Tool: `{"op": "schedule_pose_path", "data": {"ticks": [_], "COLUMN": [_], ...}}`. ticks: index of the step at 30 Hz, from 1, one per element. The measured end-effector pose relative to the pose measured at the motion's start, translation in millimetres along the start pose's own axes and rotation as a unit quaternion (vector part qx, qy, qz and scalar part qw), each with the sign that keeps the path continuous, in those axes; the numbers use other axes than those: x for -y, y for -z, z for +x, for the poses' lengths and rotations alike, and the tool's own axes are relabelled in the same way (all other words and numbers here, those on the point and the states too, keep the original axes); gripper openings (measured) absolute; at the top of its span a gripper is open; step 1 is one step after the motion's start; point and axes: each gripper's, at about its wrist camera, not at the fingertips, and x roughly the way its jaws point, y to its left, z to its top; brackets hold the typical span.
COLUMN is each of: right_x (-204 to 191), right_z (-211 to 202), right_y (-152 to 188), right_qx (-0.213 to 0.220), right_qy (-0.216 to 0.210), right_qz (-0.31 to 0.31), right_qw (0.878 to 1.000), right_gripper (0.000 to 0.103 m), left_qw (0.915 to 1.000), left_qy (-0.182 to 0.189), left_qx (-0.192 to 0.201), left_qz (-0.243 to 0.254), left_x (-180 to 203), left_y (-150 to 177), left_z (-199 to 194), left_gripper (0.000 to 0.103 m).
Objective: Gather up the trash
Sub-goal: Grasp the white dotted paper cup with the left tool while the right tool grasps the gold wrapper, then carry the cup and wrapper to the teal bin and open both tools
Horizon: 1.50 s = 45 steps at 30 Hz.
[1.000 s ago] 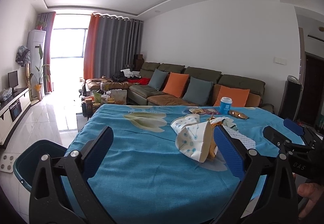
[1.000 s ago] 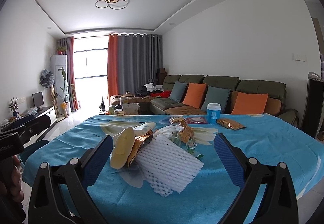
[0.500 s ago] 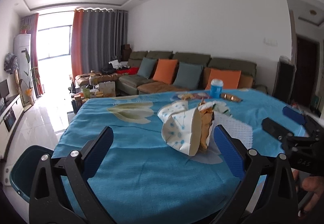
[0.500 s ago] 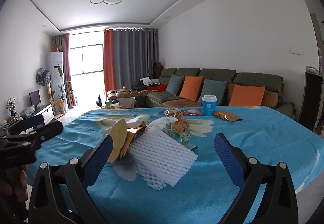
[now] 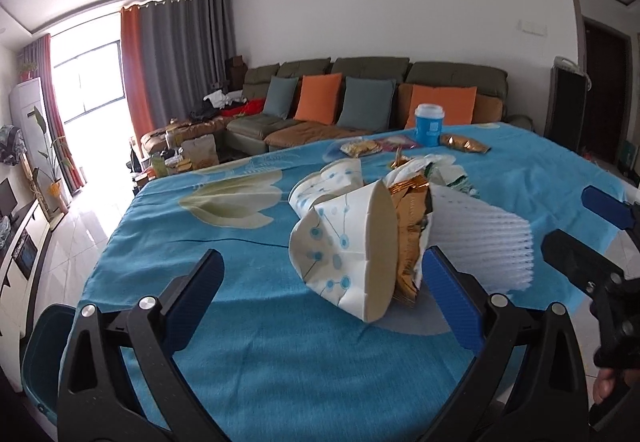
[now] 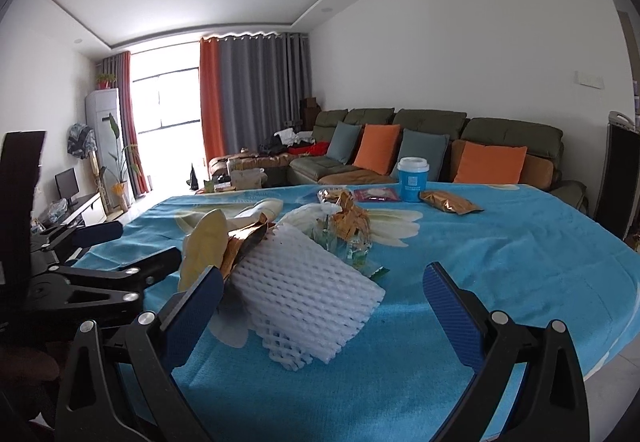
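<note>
A pile of trash lies on the blue tablecloth [image 5: 248,330]: a crushed white paper cup with blue dots [image 5: 344,254], gold foil wrappers [image 5: 410,230] and a white foam net sleeve [image 5: 480,242]. My left gripper [image 5: 320,290] is open, just short of the cup. My right gripper [image 6: 320,302] is open, close in front of the foam net [image 6: 304,294]; the cup [image 6: 204,246] lies to its left. Farther back stand a blue cup with a white lid [image 6: 413,179] and more wrappers [image 6: 448,202].
A teal bin [image 5: 44,354] stands on the floor at the table's left edge. A sofa with orange and grey cushions [image 5: 360,98] is behind the table. The left gripper's body [image 6: 80,282] shows at the left of the right wrist view.
Both grippers have moved closer to the trash pile, which looms larger. The left gripper swung right toward the crushed cup. Both stay open.
</note>
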Motion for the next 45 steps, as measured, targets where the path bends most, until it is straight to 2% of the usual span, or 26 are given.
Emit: {"op": "schedule_pose_path", "data": {"ticks": [2,8,10,13,15,19,20,25,27,29,33,35,39,41,44,45], "right_x": [-2,-8,-12,-16,-20,-26,-27,-35,-39,-42,-42,-43,-46,-49,-51,-52], "right_z": [5,20,24,28,31,37,39,54,63,70,87,93,104,106,108,108], "right_y": [-1,-4,-5,-8,-12,-17,-19,-25,-28,-28,-32,-34,-33,-33,-34,-35], "right_qx": [-0.008,-0.020,-0.024,-0.023,-0.026,-0.028,-0.031,-0.047,-0.061,-0.071,-0.093,-0.102,-0.121,-0.123,-0.124,-0.125], "right_qy": [-0.003,-0.020,-0.025,-0.033,-0.037,-0.050,-0.053,-0.081,-0.089,-0.096,-0.100,-0.102,-0.114,-0.120,-0.129,-0.133], "right_qz": [-0.005,-0.013,-0.017,-0.020,-0.029,-0.035,-0.036,-0.033,-0.033,-0.029,-0.009,-0.003,0.011,0.009,0.009,0.009], "right_qw": [1.000,1.000,0.999,0.999,0.999,0.998,0.997,0.995,0.994,0.992,0.991,0.990,0.986,0.985,0.984,0.983], "right_gripper": [0.096,0.096,0.096,0.096,0.096,0.096,0.096,0.094,0.087,0.075,0.067,0.057,0.046,0.032,0.018,0.018], "left_qw": [1.0000,0.9997,0.9996,0.9993,0.9990,0.9987,0.9988,0.9993,0.9993,0.9994,0.9991,0.9988,0.9982,0.9982,0.9978,0.9977], "left_qy": [-0.005,-0.014,-0.016,-0.022,-0.019,-0.011,-0.008,-0.004,-0.001,-0.002,-0.007,-0.009,-0.010,-0.011,-0.012,-0.012], "left_qx": [-0.007,-0.022,-0.024,-0.029,-0.038,-0.048,-0.047,-0.037,-0.035,-0.032,-0.029,-0.028,-0.031,-0.030,-0.030,-0.029], "left_qz": [0.000,0.003,0.008,0.010,0.011,0.013,0.010,-0.002,-0.010,-0.016,-0.032,-0.040,-0.050,-0.051,-0.058,-0.060], "left_x": [0,-3,-2,-4,-5,-8,-10,-18,-23,-26,-37,-43,-53,-56,-61,-63], "left_y": [-1,-3,-2,0,2,6,6,8,8,9,11,12,14,15,16,17], "left_z": [8,29,32,35,40,43,43,41,40,36,32,32,33,32,31,30], "left_gripper": [0.095,0.077,0.062,0.044,0.040,0.012,0.007,0.004,0.004,0.004,0.004,0.004,0.004,0.004,0.004,0.004]}}
